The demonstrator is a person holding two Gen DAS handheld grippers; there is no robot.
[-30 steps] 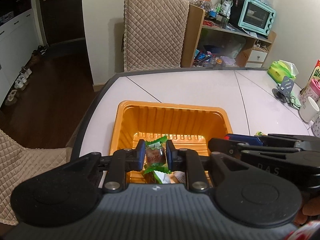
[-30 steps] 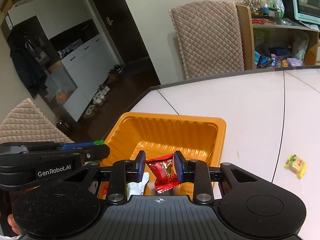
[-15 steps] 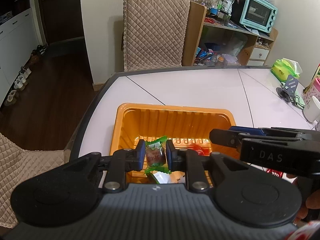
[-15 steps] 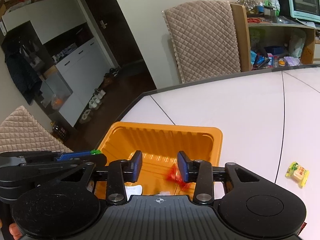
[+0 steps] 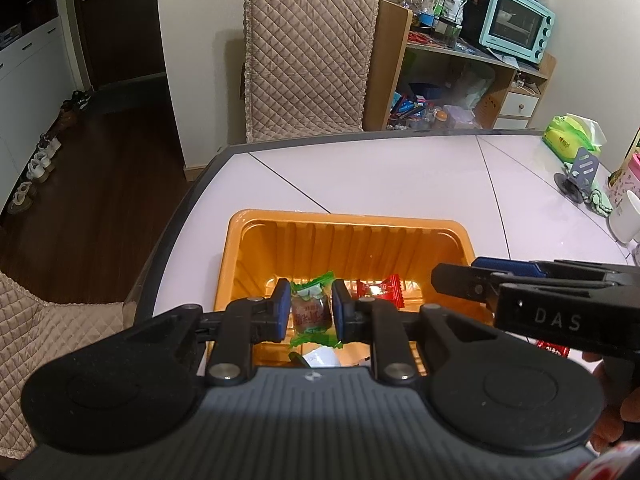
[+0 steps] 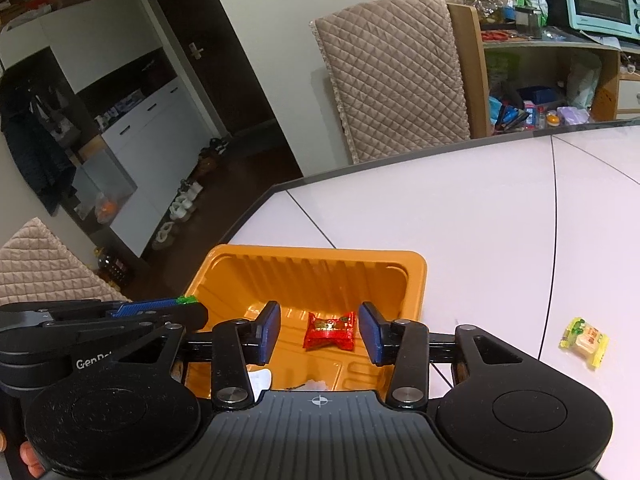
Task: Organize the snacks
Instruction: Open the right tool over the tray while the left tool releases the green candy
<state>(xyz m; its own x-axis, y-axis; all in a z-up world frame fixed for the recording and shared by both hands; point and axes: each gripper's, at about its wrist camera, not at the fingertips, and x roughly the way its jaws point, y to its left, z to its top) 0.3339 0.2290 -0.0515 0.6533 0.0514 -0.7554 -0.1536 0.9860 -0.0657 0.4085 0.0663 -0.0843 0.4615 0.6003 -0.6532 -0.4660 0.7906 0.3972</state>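
Snacks sit mostly inside the orange ribbed plastic tray (image 5: 346, 240), which rests near the rounded corner of the pale glossy tabletop (image 5: 380, 176). Above the tray, the left hand-held gripper (image 5: 311, 312) is clamped on a green-wrapped candy with a brownish label (image 5: 311, 311), its blue pads pressing both sides of the wrapper so the candy hangs over the tray's inside. On the tray floor just right of that candy lies a red foil-wrapped candy (image 6: 330, 330) (its twisted ends flare outward), and the right hand-held gripper (image 6: 320, 334) hovers over it with its jaws apart, touching nothing; the red candy shows in the gap between the pads but lies below them on the tray floor. White scraps of wrapping (image 6: 260, 380) lie at the tray's near end, partly hidden by the gripper body. Out on the tabletop, well apart from the tray to its right, lies a small yellow-wrapped snack (image 6: 586, 342). At the tabletop's far right stand a green tissue pack (image 5: 570, 138) and a white mug (image 5: 626, 218). Behind the tabletop is a chair under a quilted beige cover (image 5: 308, 60), and beside it a wooden shelf unit carrying a mint-green toaster oven (image 5: 518, 24).
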